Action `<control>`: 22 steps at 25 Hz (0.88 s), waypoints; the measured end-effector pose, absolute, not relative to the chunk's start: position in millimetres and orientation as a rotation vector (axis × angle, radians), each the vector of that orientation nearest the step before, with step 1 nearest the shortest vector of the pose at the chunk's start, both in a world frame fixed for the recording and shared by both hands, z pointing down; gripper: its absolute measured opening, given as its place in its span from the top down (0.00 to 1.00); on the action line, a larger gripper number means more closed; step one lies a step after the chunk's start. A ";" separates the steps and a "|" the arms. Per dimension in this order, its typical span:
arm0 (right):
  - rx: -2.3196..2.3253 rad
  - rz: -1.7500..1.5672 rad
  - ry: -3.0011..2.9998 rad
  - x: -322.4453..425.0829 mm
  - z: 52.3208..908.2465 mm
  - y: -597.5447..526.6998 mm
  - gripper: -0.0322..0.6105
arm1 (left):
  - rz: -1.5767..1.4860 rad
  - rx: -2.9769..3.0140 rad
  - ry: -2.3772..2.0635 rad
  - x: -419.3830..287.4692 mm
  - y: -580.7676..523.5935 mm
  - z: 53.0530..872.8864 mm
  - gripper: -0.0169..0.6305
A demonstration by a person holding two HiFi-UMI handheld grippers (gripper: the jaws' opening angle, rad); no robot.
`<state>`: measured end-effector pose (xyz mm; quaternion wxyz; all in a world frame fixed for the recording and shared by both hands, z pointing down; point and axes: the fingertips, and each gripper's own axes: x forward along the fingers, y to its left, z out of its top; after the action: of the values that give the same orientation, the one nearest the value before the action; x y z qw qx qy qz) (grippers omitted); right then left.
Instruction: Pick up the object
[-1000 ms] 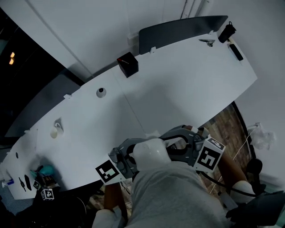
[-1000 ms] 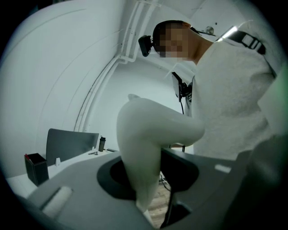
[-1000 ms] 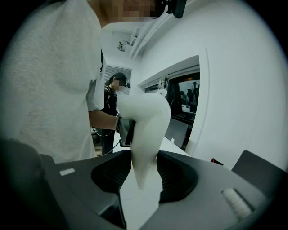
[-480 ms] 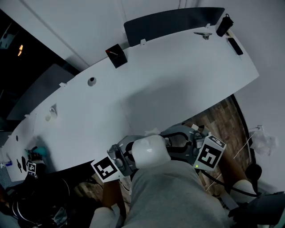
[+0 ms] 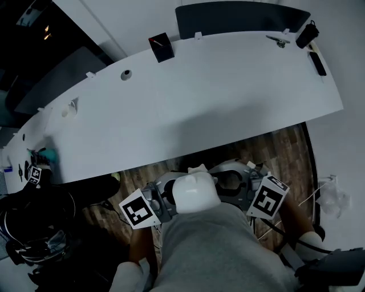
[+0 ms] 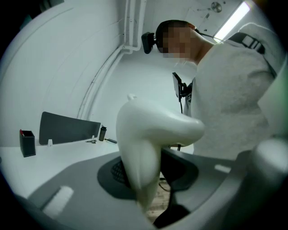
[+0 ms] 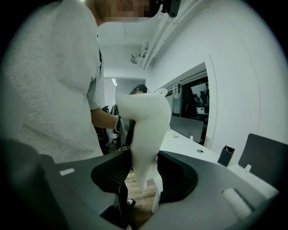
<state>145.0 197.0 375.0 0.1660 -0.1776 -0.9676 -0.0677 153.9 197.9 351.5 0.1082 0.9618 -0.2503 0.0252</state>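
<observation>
The object is a smooth white moulded piece shaped like a large tooth. It is held close in front of the person's grey shirt, off the desk. My left gripper grips it from the left and my right gripper from the right. In the left gripper view the white object stands between the dark pads, with my left gripper shut on its narrow lower part. The right gripper view shows the object tapering down between the pads of my right gripper, which is shut on it.
A long curved white desk lies ahead, with a strip of wooden floor between it and me. On it are a black pen box, a dark divider panel and small black items. Bags and cables lie at the lower left.
The view has drawn back from the desk, so its near edge is now farther ahead and floor shows before it. Both grippers keep the white object in the same hold.
</observation>
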 end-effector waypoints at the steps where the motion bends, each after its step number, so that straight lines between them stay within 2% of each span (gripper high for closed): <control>1: -0.508 -0.198 -2.752 144.9 375.0 198.8 0.66 | 0.069 2.829 -0.736 154.0 199.3 350.7 0.75; 22: -0.207 -0.294 -2.756 96.2 356.8 203.5 0.65 | 0.112 2.968 -0.511 107.1 208.4 331.7 0.76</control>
<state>96.2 203.5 356.8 0.1801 -0.0734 -0.9754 -0.1042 107.1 208.4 331.7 0.0637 0.9828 -0.1692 0.0372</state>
